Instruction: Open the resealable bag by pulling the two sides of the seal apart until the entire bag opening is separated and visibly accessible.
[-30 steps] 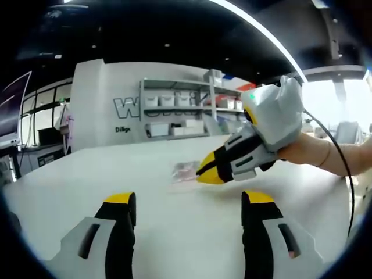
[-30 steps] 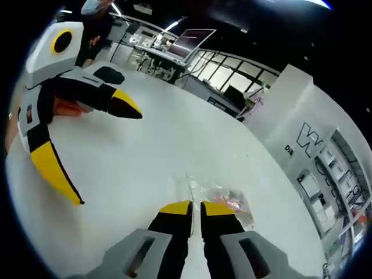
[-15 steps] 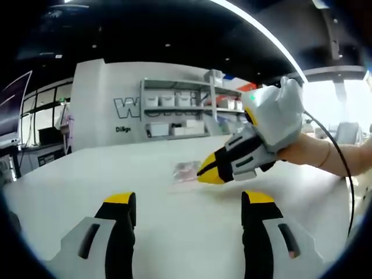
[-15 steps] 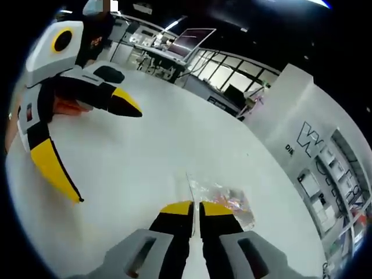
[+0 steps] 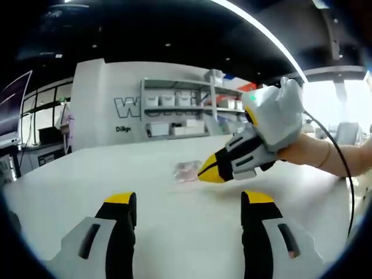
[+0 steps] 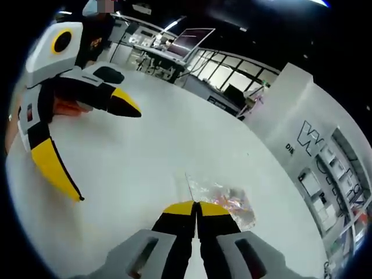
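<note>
Right gripper [image 6: 196, 204] has closed up vs a sec ago: the gap between its yellow tips went from a clear slit to basically nil, jaws now pressed together right at the near edge of the resealable bag [image 6: 224, 199]. Looks like it's pinching the bag's near edge/seal strip, but the contact spot sits under the tips so can't confirm plastic is actually between them; judging by position, a grip on one side of the seal is prob. made or nearly so. That'd mean the first half of the setup is done, w/ the opening itself not yet started: bag still lies flat on the white table [image 6: 145, 157], no visible gap in its mouth. Left gripper [image 5: 187, 204] is unchanged, jaws spread wide and holding nothing, well short of the bag; from its own view the bag [image 5: 187, 171] lies ahead, beyond its tips, w/ the right gripper [image 5: 208, 169] coming in from the right and touching the bag's right end. In the right gripper view the left gripper [image 6: 99, 145] sits off to the left, well apart from the bag. Bag orientation: clear pouch w/ pinkish/orange contents, long axis runs from the right gripper's tips away and to its right; a thin straight edge, likely the seal line, runs up-left from the tips. Next, prob. the left gripper needs to come in and take the opposite side.
</note>
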A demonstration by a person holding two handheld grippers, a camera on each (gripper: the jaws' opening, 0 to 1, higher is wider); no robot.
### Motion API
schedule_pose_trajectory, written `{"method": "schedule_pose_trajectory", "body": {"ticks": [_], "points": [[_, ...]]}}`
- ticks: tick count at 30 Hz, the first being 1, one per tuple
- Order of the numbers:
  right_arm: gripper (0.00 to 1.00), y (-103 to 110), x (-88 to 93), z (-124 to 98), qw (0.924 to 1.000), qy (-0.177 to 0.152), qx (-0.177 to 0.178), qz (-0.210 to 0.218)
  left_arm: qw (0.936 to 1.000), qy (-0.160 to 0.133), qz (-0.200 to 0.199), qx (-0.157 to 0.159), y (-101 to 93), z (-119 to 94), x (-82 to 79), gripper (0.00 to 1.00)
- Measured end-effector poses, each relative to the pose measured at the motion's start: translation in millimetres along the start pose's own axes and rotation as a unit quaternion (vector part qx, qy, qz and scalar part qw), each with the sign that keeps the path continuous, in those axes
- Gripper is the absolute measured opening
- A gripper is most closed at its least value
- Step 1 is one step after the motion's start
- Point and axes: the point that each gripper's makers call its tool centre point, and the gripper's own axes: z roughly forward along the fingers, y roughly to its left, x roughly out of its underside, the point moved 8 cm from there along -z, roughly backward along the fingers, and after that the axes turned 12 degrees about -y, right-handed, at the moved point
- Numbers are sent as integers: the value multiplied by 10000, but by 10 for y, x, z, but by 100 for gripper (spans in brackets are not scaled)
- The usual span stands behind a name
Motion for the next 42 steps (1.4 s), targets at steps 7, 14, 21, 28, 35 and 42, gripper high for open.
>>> {"method": "schedule_pose_trajectory", "body": {"ticks": [7, 14, 21, 28, 35, 42], "points": [[0, -24, -10, -24, 9999, -46, 67, 149, 10000, 4, -1, 1, -2, -5, 2, 72], [0, -52, -64, -80, 9995, -148, 179, 200, 10000, 5, -10, 25, -7, -7, 1, 71], [0, -35, -88, -88, 9995, -175, 171, 203, 10000, 27, -43, 62, -11, 0, 0, 70], [0, -53, -112, -106, 9994, -199, 193, 196, 10000, 47, -44, 73, -10, 3, 1, 70], [0, -89, -141, -121, 9992, -246, 234, 200, 9998, 56, -143, 123, -13, 9, -9, 69], [0, -96, -157, -151, 9991, -269, 244, 215, 9997, 135, -136, 176, -27, 17, -5, 68]]}}
